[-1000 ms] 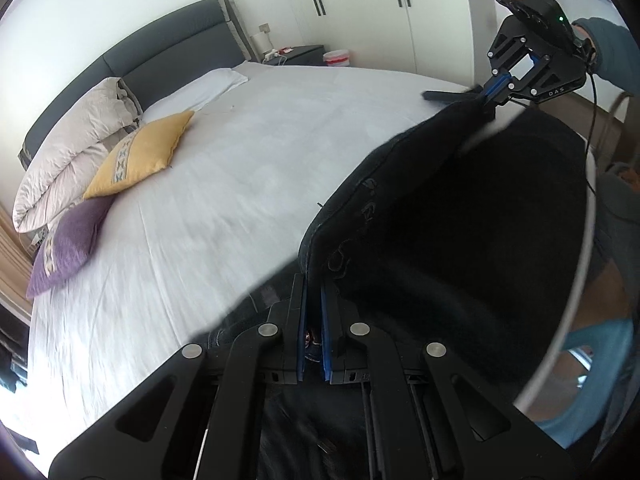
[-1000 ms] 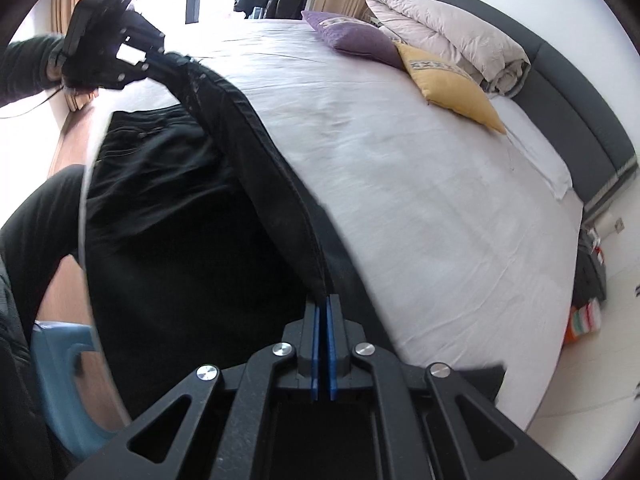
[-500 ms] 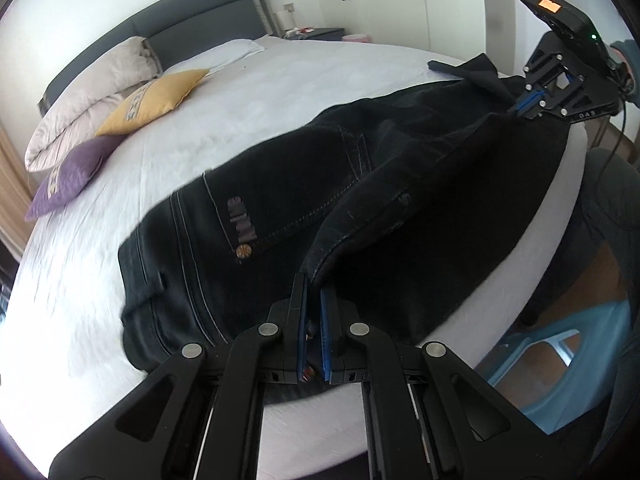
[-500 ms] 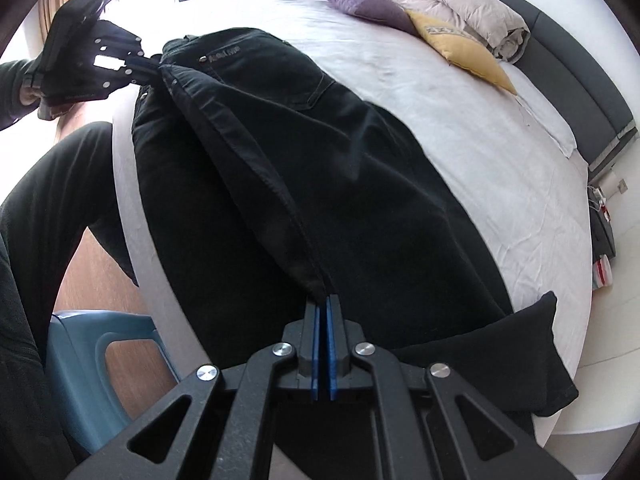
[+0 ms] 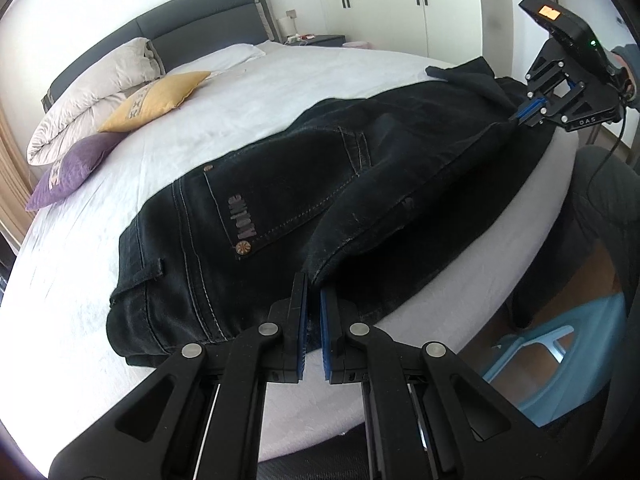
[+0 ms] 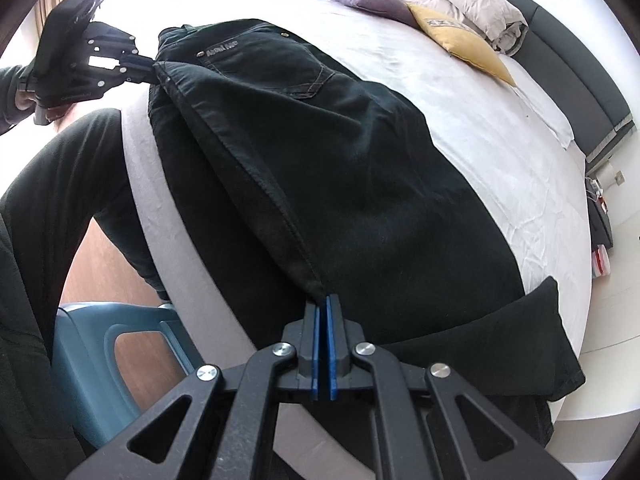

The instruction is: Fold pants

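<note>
Black pants (image 5: 400, 168) lie lengthwise along bed (image 5: 280, 92) edge, waist by left tongs (image 5: 314, 292); both tongs (image 6: 322, 304) clamped on hem.

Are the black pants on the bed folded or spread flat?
Folded lengthwise: black pants show one leg over the other on the bed, edge pinched.

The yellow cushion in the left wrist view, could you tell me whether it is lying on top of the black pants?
No, the yellow cushion rests near the headboard, separated from the pants by bare white sheet.
</note>
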A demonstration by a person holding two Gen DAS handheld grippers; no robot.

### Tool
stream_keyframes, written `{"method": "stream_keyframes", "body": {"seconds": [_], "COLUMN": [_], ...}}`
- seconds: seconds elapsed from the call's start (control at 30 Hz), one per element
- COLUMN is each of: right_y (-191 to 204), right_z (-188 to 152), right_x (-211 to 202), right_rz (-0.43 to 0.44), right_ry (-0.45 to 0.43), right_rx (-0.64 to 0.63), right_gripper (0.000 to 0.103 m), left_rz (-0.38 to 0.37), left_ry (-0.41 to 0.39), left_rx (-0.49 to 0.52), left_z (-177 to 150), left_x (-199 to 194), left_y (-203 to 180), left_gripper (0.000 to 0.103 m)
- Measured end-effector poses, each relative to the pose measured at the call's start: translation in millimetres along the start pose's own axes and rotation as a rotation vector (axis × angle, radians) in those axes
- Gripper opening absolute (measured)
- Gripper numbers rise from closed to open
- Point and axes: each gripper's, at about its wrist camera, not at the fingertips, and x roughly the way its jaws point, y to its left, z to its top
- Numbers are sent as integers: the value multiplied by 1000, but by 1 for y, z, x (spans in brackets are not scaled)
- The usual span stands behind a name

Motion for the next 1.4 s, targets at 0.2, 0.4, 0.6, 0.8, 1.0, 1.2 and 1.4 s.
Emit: {"method": "stream_keyframes", "body": {"seconds": [0.2,0.4,0.6,0.8,1.0,1.2,1.4], "right_y": [18,23,37,54,67,73,81], "right_z": [-8,-14,-19,-24,-31,-39,-50], "right_x": [6,17,17,22,23,23,22], "right_rz": [-14,-30,-108,-222,-304,-342,-363], "right_ry": [19,14,-15,-40,-63,-80,-97], "right_rx": [-38,-29,-94,-187,-272,-317,-342], "right_gripper": [4,5,6,8,8,8,10], "left_rz": [-15,-34,-58,-94,-125,-161,-168], "left_ry": [32,56,108,119,-24,31,146], "left_rx": [9,33,100,51,-69,-40,44], "left_z": [0,1,10,27,96,139,110], "left_x": [11,26,26,19,38,105,141], "left_y": [13,16,17,28,14,-24,-48], "left_gripper": [4,8,15,19,19,19,19]}}
